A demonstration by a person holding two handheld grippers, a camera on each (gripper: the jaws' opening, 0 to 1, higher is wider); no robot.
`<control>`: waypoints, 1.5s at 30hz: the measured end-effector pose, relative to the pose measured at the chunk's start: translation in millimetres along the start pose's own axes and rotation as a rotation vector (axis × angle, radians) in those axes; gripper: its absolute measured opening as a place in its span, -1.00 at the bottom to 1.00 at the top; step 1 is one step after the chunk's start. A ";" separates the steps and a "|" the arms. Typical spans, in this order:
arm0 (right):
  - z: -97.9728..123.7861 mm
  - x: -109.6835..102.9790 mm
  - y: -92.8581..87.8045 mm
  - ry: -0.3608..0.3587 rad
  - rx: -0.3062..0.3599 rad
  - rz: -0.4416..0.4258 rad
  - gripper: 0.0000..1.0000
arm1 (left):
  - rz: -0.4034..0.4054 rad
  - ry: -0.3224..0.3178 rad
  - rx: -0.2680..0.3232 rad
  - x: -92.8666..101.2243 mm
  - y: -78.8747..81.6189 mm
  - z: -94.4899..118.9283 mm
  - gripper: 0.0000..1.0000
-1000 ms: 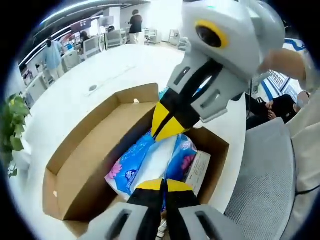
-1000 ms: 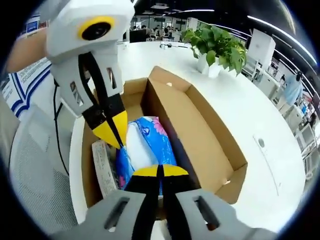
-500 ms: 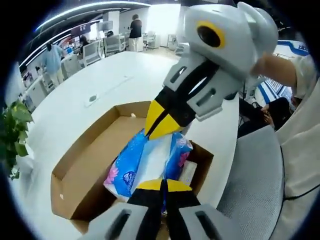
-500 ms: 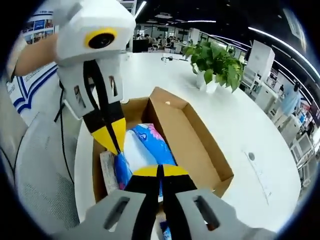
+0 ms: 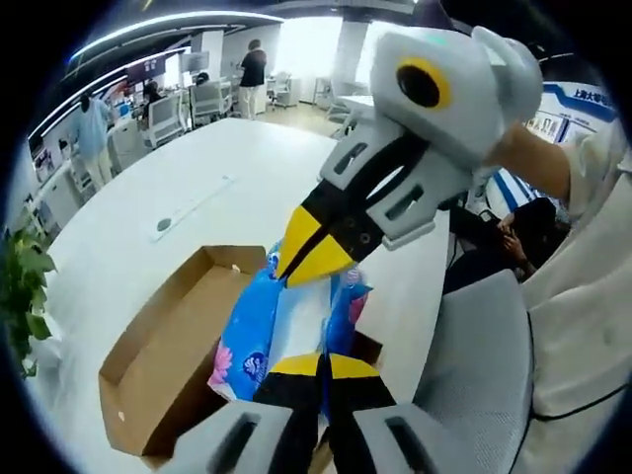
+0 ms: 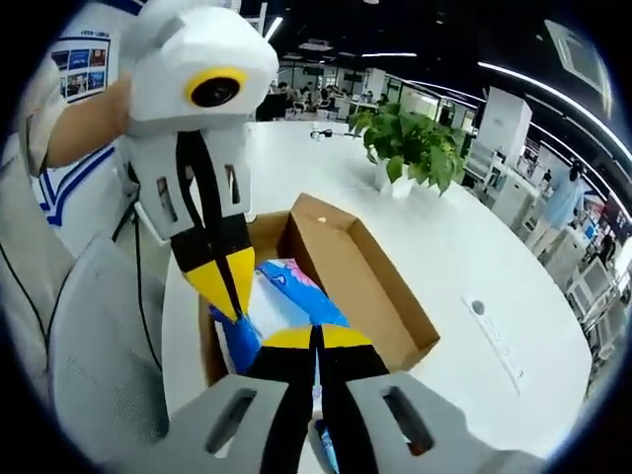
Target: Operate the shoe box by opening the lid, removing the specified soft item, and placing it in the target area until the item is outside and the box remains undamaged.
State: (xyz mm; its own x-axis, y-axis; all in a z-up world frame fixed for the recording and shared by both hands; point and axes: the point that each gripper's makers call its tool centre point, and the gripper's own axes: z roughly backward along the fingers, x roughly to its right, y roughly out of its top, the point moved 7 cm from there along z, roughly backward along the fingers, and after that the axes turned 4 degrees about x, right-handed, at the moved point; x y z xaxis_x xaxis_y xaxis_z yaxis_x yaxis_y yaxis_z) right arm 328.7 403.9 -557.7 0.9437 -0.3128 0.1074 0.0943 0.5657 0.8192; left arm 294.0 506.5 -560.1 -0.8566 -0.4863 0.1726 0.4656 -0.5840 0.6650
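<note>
An open brown shoe box (image 5: 148, 367) lies on the white table, its lid folded flat beside it. A soft blue and white tissue pack (image 5: 252, 331) with pink flowers hangs above the box's near end, held at both ends. My left gripper (image 5: 318, 363) is shut on its near edge. My right gripper (image 5: 308, 259) reaches in from the upper right and is shut on the far edge. In the right gripper view the pack (image 6: 291, 296) sits between my right gripper (image 6: 316, 339) and the left gripper (image 6: 225, 286), over the box (image 6: 367, 286).
The white table (image 6: 464, 257) stretches wide beyond the box. A potted plant (image 6: 410, 148) stands at its far side. A grey chair (image 5: 474, 375) is close to the table edge by the box. People stand among desks far behind.
Both grippers have risen together with the tissue pack. The pack has come up out of the box, and the box looks smaller and lower in both views.
</note>
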 end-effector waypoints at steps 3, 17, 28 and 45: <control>11.5 2.9 -3.1 -0.013 0.004 -0.012 -1.00 | -0.008 -0.015 0.008 3.7 8.1 -3.9 -1.00; 49.0 17.6 -34.6 -0.069 -0.018 -0.084 -1.00 | -0.060 -0.088 0.013 22.5 40.3 -35.9 -1.00; 75.7 34.0 -61.0 -0.099 -0.030 -0.122 -1.00 | -0.063 -0.126 0.012 30.7 59.7 -68.4 -1.00; 109.6 58.9 -102.5 -0.112 -0.060 -0.108 -1.00 | -0.069 -0.215 0.008 48.3 93.2 -116.7 -1.00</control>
State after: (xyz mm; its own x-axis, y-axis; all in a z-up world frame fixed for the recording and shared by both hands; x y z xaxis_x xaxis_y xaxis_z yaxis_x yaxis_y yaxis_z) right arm 339.8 243.8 -573.6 0.8860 -0.4557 0.0856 0.2150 0.5674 0.7949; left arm 322.0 352.7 -574.6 -0.9145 -0.2953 0.2766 0.4031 -0.6058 0.6860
